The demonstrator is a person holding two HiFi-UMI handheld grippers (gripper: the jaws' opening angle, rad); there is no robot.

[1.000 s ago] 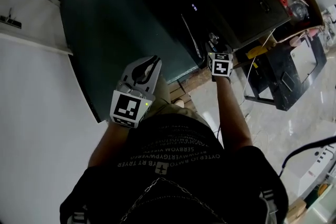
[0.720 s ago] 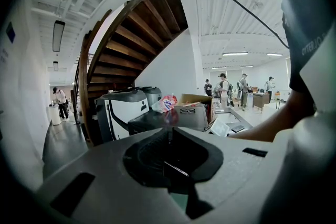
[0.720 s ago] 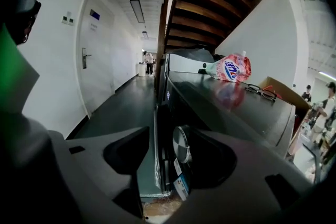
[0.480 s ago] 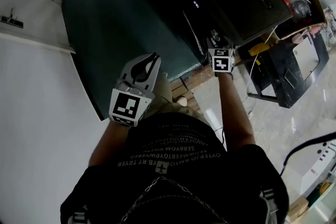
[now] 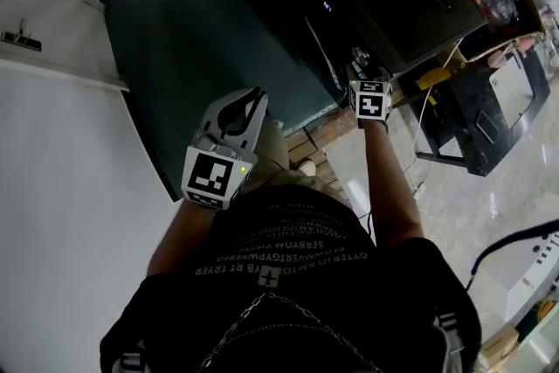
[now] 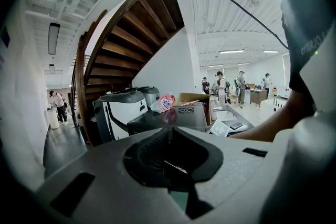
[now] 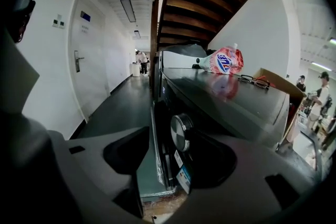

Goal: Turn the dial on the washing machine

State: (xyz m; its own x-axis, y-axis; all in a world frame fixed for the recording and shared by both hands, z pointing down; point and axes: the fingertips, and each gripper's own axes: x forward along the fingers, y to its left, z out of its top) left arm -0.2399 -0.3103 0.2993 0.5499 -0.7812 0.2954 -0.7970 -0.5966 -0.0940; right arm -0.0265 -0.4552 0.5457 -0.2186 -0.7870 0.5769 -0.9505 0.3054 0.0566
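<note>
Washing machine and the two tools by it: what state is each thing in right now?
Right tool: open, empty.
Left tool: shut, empty.
Dial: not clamped, ahead between the right tool's jaws.
Display: lit.
Pouch: lying on its side atop the washing machine.
Glasses: resting on that top.

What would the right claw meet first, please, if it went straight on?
Most likely the silver dial on the washing machine, between the open jaws of the right claw, though depth is unclear.
</note>
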